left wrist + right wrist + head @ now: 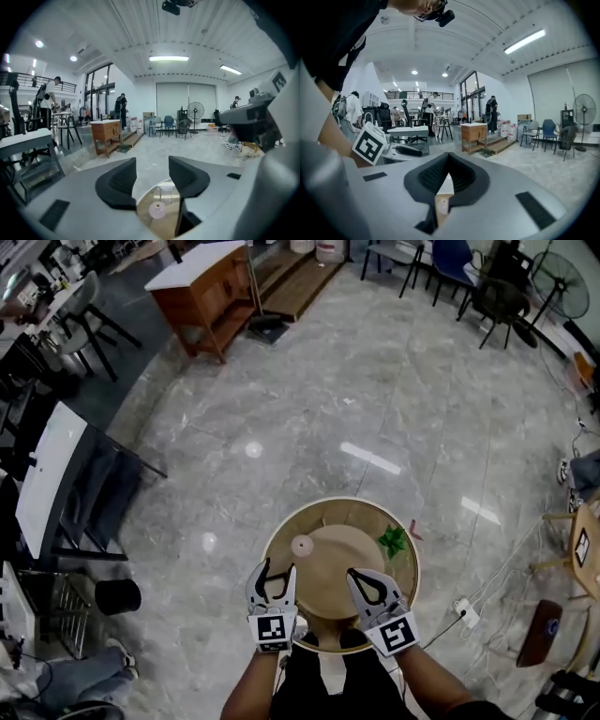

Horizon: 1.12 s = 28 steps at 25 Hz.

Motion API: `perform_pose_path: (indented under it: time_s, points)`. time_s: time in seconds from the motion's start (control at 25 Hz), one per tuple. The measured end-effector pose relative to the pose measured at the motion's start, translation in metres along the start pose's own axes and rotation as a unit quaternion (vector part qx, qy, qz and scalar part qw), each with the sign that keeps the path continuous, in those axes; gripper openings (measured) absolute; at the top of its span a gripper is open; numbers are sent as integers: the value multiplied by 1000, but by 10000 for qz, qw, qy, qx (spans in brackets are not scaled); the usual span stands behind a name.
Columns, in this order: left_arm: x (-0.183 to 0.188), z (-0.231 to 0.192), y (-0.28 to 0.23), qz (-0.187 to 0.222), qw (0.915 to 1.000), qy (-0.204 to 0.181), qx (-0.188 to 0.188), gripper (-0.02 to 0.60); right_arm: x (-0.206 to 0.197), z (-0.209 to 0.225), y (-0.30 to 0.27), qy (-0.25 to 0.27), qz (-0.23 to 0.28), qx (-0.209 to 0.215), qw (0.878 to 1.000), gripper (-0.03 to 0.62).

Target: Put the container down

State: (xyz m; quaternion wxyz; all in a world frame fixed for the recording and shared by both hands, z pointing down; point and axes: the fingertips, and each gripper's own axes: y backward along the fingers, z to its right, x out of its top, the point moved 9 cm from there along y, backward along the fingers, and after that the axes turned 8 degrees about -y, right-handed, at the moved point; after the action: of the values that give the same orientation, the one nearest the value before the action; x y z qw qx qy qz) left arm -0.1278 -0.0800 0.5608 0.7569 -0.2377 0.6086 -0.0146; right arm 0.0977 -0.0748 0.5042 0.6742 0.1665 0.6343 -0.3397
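Note:
A small pale round container (301, 545) with a hole in its top stands on the round wooden table (281, 531), left of the middle. It shows below the left jaws in the left gripper view as the same pale container (157, 209), resting on the table top. My left gripper (277, 570) hangs above the table's near edge, just short of the container, with its jaws apart and nothing between them (152, 174). My right gripper (354, 576) hovers over the table's near right part. Its pads meet at the tips (448, 158) and nothing shows between them.
A green folded thing (393, 540) lies on the table's right side. On the marble floor stand a wooden cabinet (202, 287) at the back left, chairs (441, 263) and a fan (553, 277) at the back, and a desk (52, 479) at the left. A power strip (466, 612) lies at the right.

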Motion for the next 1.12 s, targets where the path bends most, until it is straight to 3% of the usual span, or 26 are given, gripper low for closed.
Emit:
perform_pose_path:
  time_s: [0.12,0.24,0.28,0.36,0.52,0.68,1.12]
  points:
    - [30,-8,36,182,9997,-149,-12,196,29,-17,2,509,-94,317,9982,0]
    - [49,-9,67,261,9995,-179,27,147,56,-31,7,613,28,492,9969,0]
    - [56,-8,75,268,9994,-218,43,117,63,-35,9,498,82,499,9975,0]
    - [69,-6,89,249,9992,-314,-27,-9,72,-44,10,151,143,500,9985,0]
    - [94,-1,108,470,9981,-182,-351,-8,79,-60,9,-209,368,594,9973,0]
    - [113,3,123,715,9961,-127,-495,-8,95,-64,16,-50,553,595,9967,0]
    - [131,6,145,979,9944,-45,-398,-8,121,-58,54,102,873,282,9957,-2]
